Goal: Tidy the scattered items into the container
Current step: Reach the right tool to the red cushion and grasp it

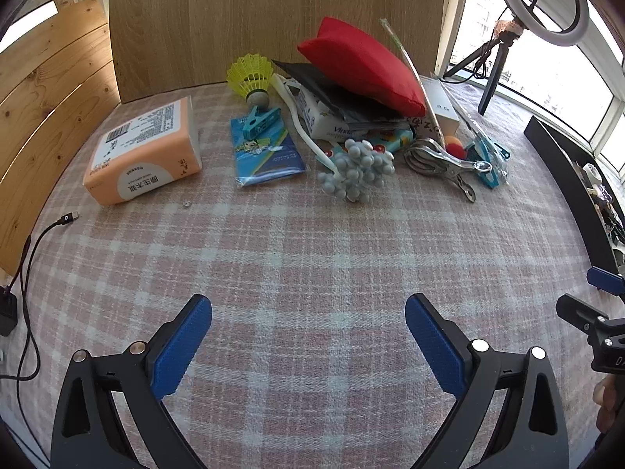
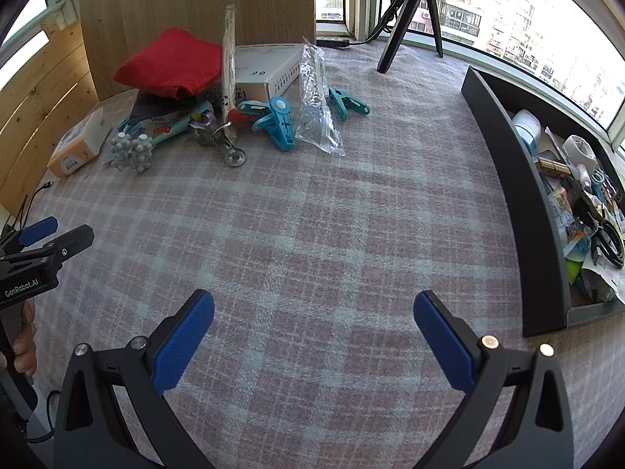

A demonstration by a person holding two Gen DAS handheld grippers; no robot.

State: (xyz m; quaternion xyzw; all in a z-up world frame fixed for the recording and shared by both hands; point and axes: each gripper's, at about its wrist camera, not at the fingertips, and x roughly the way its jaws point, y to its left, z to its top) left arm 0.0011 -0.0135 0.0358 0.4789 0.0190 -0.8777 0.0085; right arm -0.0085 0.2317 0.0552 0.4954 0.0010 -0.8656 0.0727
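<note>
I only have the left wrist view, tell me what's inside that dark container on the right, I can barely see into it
Observer: The right wrist view shows the dark container already holding clutter, including a black cable and paper packets.
Operator: Anything hidden behind the metal clip?
Observer: Yes, a third teal clothespin lies right of the clear plastic bag.
Operator: Is the right gripper carrying something?
Observer: No, the right gripper is open and empty over the plaid cloth.

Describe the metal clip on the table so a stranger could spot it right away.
Find the red cushion topping the pile by the wooden board. In front of it lies the metal clip, beside the grey knobbly ball toy. It alone is shiny silver; the other clips are teal plastic.
</note>
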